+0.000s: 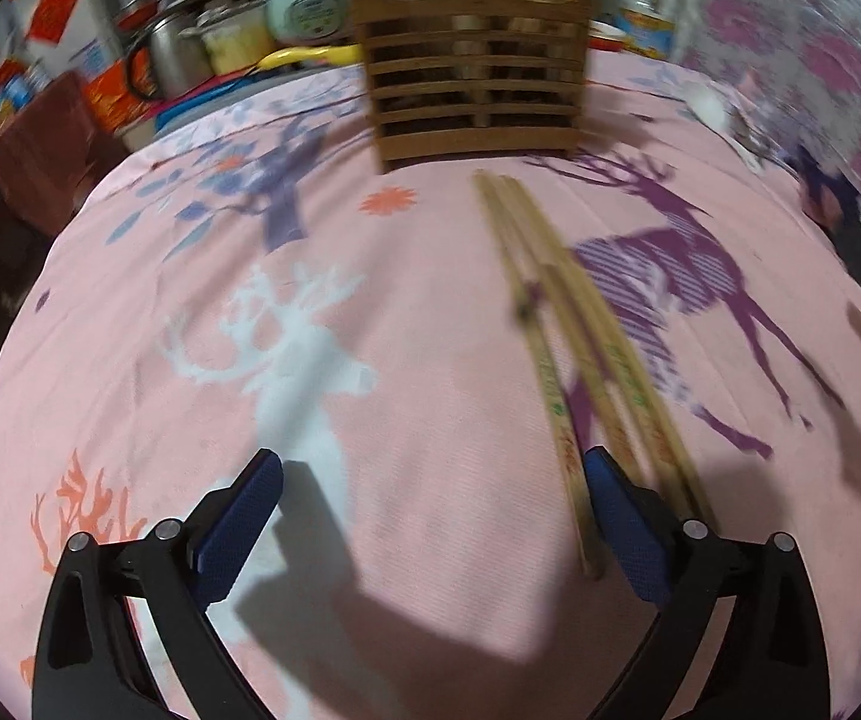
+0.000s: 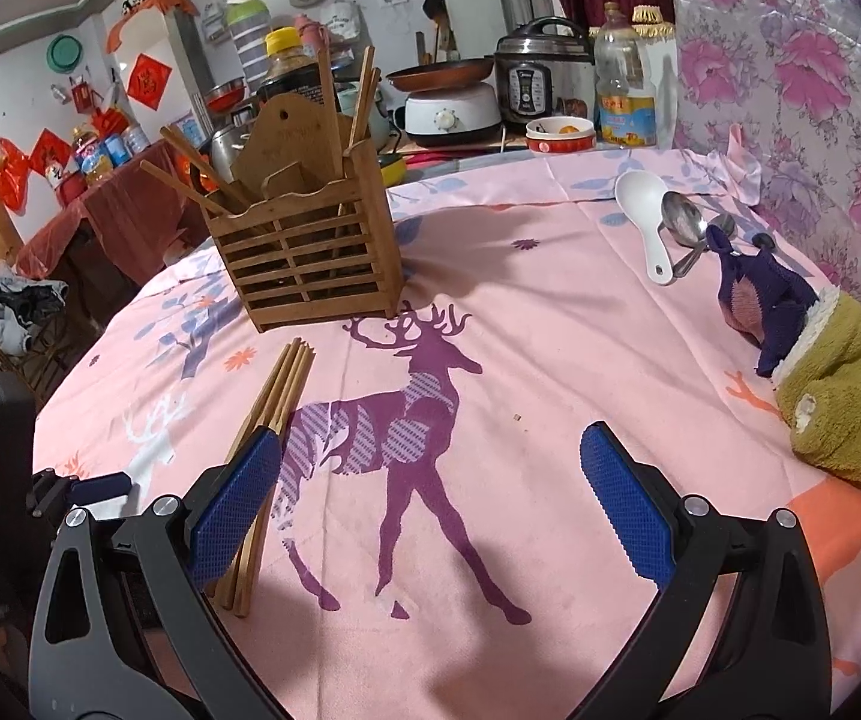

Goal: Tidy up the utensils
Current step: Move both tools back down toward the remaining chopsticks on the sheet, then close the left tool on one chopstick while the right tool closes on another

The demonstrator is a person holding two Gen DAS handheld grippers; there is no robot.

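In the left wrist view, the left gripper [image 1: 430, 516] is seen with its two blue-padded fingers spread wide and nothing between them, above a pink tablecloth [image 1: 418, 324] printed with deer. A bundle of loose chopsticks [image 1: 556, 306] lies flat on the cloth, its far ends just in front of the wooden holder [image 1: 475, 84] and its near ends running under the right-hand finger. The holder is a slatted box standing upright at the far side of the table; a few chopstick tops are seen rising from its right part, though the picture is blurred there. To the left of the holder, pots and a rice cooker [image 1: 304, 6] are crowded on a counter.

In the right wrist view, the right gripper [image 2: 430, 498] is likewise held released, its fingers wide apart over the purple deer print, gripping nothing. The wooden holder [image 2: 310, 246] is shown clearly: several chopsticks lean out of its left compartment and a few stand upright in its right rear corner, beside a tall wooden back panel. The loose chopsticks [image 2: 280, 390] are laid in front of the holder, passing behind the left-hand finger. Well to the right of the holder, a white spoon [image 2: 646, 210] and a metal spoon [image 2: 683, 222] are lying together on the cloth, touching. Nearer, a hand in a purple glove [image 2: 760, 294] with an olive sleeve rests on the table.
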